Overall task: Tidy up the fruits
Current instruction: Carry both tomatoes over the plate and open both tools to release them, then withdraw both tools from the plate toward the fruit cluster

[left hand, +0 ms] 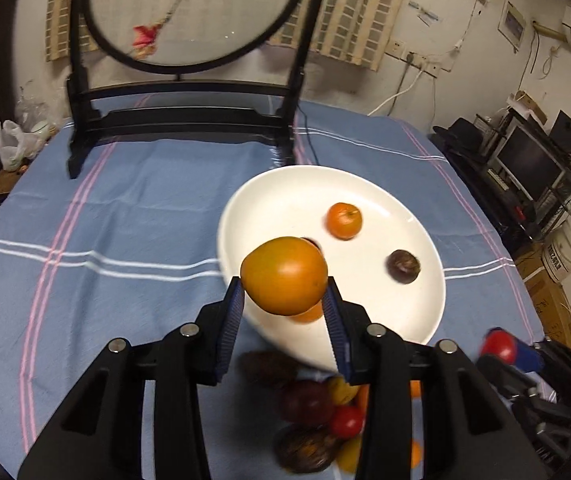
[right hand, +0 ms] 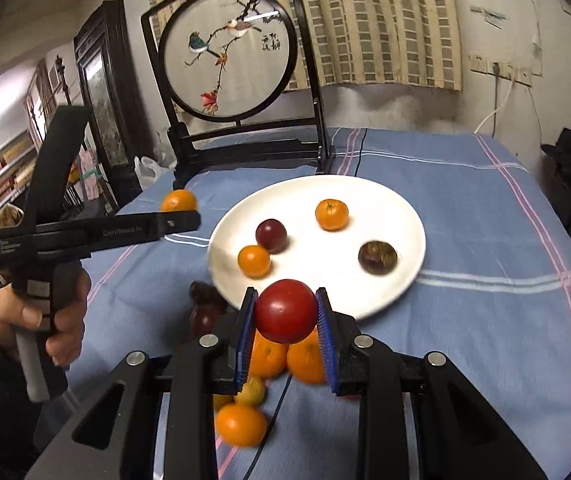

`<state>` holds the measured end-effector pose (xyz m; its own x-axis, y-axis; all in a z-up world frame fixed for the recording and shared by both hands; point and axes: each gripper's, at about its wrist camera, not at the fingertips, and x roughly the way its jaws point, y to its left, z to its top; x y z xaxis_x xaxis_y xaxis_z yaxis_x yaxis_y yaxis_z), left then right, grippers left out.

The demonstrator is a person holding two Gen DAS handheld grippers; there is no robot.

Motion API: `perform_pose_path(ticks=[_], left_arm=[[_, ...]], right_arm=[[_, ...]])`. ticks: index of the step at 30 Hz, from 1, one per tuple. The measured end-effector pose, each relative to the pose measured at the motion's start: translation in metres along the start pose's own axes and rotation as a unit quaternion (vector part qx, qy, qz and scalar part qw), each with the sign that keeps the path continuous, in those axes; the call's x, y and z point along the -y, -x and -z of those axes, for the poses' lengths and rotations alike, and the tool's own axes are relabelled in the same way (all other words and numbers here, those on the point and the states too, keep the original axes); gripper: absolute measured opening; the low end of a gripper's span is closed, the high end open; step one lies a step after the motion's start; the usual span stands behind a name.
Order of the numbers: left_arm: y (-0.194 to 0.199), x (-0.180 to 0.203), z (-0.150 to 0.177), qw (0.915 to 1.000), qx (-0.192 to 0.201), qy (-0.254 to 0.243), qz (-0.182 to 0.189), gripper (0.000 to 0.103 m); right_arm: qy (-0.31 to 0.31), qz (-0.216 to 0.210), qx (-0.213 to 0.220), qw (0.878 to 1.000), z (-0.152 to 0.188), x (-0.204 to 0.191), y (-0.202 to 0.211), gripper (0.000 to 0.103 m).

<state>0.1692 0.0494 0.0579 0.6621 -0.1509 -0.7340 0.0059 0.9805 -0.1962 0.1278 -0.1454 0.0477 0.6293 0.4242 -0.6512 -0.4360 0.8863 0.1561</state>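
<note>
My left gripper is shut on a large orange fruit, held in the air over the near left rim of the white plate. The right wrist view shows that gripper left of the plate. My right gripper is shut on a red tomato, just before the plate's near rim. On the plate lie a tangerine, a dark red plum, a small orange and a brown passion fruit. Loose fruits lie piled on the cloth under both grippers.
A round embroidered screen on a black stand rises behind the plate. A blue striped cloth covers the table. A white plastic bag sits at the far left edge. A black cable crosses the cloth. Shelves with a monitor stand to the right.
</note>
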Motion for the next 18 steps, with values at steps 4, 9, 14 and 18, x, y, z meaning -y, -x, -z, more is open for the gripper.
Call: perform_pose_path(ticks=[4, 9, 14, 18], left_arm=[[-0.028, 0.01, -0.006, 0.9998, -0.02, 0.002, -0.004, 0.039], [-0.06, 0.01, -0.008, 0.9988, -0.046, 0.013, -0.011, 0.039], [-0.079, 0.019, -0.011, 0.9979, -0.063, 0.013, -0.009, 0.041], [-0.074, 0.029, -0.013, 0.9989, -0.046, 0.011, -0.004, 0.064]], right_arm=[[-0.02, 0.008, -0.016, 1.0, -0.005, 0.009, -0.032, 0.029], [-0.043, 0.005, -0.049, 0.998, -0.002, 0.019, -0.059, 0.029], [-0.06, -0.003, -0.04, 0.997, -0.002, 0.028, -0.06, 0.044], [-0.084, -0.001, -0.039, 0.996, -0.001, 0.041, -0.055, 0.048]])
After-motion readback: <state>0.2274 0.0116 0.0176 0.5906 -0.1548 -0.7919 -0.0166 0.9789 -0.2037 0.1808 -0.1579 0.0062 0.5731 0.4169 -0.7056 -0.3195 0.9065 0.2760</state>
